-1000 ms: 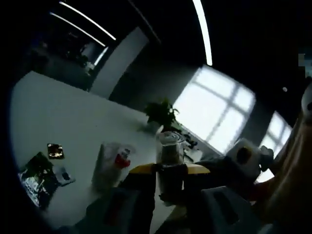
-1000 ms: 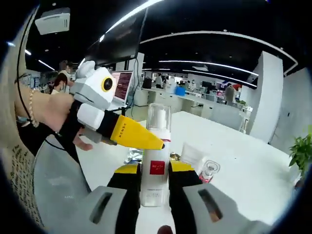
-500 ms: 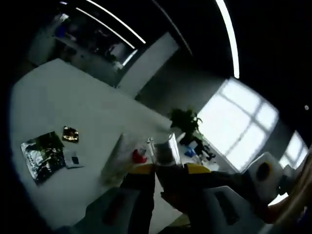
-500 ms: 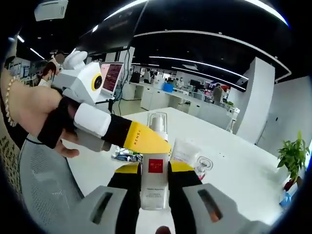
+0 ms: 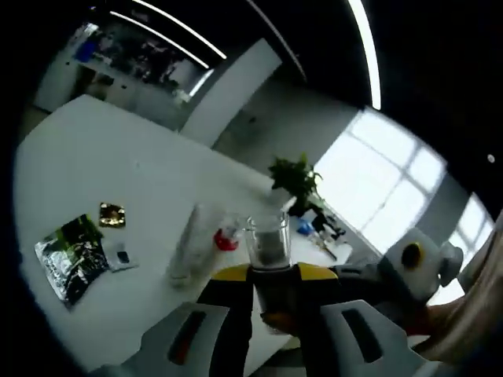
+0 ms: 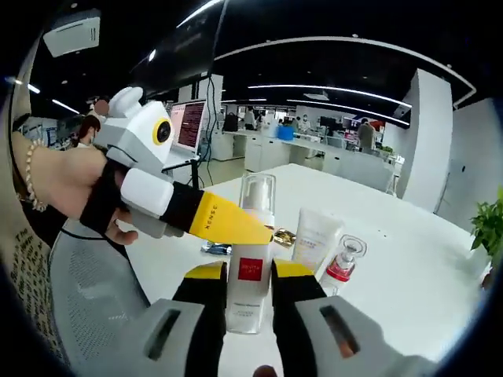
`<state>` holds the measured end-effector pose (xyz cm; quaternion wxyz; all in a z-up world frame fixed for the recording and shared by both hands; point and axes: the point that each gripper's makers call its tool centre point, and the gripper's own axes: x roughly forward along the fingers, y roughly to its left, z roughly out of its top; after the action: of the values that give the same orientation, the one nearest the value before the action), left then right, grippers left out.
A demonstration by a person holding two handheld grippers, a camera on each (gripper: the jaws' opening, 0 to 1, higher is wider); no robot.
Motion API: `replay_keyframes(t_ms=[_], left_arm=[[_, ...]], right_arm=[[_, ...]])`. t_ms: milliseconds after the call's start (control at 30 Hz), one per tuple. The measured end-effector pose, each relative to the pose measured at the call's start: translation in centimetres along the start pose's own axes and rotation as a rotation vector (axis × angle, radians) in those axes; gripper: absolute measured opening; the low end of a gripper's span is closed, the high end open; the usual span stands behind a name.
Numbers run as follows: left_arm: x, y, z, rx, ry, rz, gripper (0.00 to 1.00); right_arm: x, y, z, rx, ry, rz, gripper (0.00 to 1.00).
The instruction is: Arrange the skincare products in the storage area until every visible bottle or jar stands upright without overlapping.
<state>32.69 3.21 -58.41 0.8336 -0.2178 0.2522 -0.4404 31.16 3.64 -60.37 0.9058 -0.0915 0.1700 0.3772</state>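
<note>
I'm clamping my right gripper [image 6: 250,294] & left gripper [image 5: 271,292] on the clear red-labelled pump bottle [image 6: 250,259] (frame centre); opposing pulls risk dropping it.

Three skincare containers are counted in the right gripper view: one tall clear pump bottle with a red square label [image 6: 250,271], one cream-coloured squeeze tube standing on its cap [image 6: 314,240], and one small clear bottle with a red collar [image 6: 343,263]. Two flat packets are counted in the left gripper view: one large silver-and-dark foil sachet [image 5: 69,257] and one small gold-brown square sachet [image 5: 111,214]. One green potted plant [image 5: 294,180] is also counted there, and two grippers are recorded in total.
</note>
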Motion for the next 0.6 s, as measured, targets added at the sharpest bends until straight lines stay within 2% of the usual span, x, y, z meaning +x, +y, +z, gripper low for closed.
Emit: replay_keyframes(t_ms=[33,133,433,600], left_arm=[[-0.1,-0.5,-0.8,0.045,0.064,-0.045,0.16],[-0.1,-0.6,-1.6,0.109,0.116,-0.058,0.16],[0.4,-0.3,-2.3,0.174,0.194,-0.099,0.16],[0.6,0.2,-3.0,0.233,0.24,-0.095,0.16]], right_arm=[[0.1,0.5,-0.8,0.011,0.023,0.041,0.22],[0.2,0.7,-1.4,-0.004,0.028,0.064,0.23],[0.6,0.3,-2.6,-0.093,0.037,0.049,0.22],[1.4,0.3,-3.6,-0.146,0.056,0.021,0.22]])
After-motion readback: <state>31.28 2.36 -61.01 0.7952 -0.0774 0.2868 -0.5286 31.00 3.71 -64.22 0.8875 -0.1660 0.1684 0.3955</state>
